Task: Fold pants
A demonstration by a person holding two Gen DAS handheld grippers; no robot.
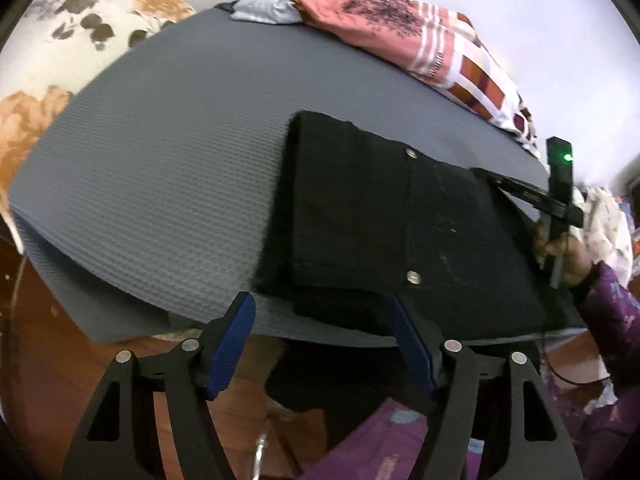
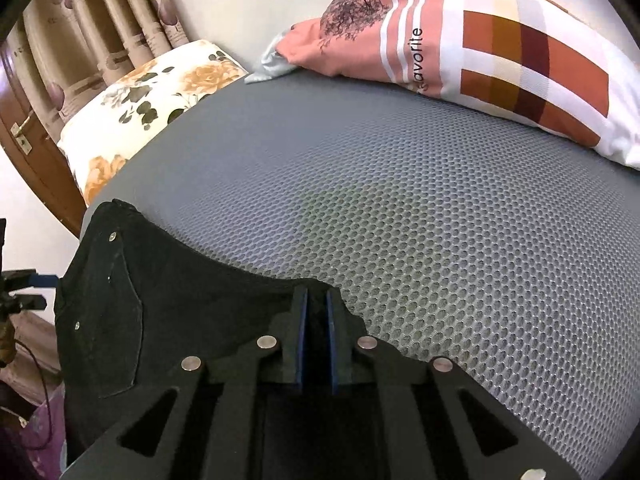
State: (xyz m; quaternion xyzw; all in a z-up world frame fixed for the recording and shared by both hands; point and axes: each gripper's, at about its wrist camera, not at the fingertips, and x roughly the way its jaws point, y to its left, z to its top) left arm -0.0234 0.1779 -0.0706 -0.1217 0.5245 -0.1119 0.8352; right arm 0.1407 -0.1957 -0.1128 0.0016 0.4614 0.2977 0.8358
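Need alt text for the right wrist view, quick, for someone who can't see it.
The right gripper is shut on an edge of the folded black pants lying on a grey mesh mat. Patterned pillows lie beyond.

Black claws (image 1: 320, 344), blue pads (image 1: 236, 344), purple patterned sleeve (image 1: 612, 320)

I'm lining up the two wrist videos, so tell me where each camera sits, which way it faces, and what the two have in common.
Left wrist: sits behind the left tongs, angled down at the folded black pants on the grey textured mat; a purple patterned sleeve shows.
Right wrist: sits behind the right tongs, which pinch the pants' edge, facing across the mat toward the pink checked pillow; no hand shows clearly.
Shared: pants, mat, pillow, the floral cushion.
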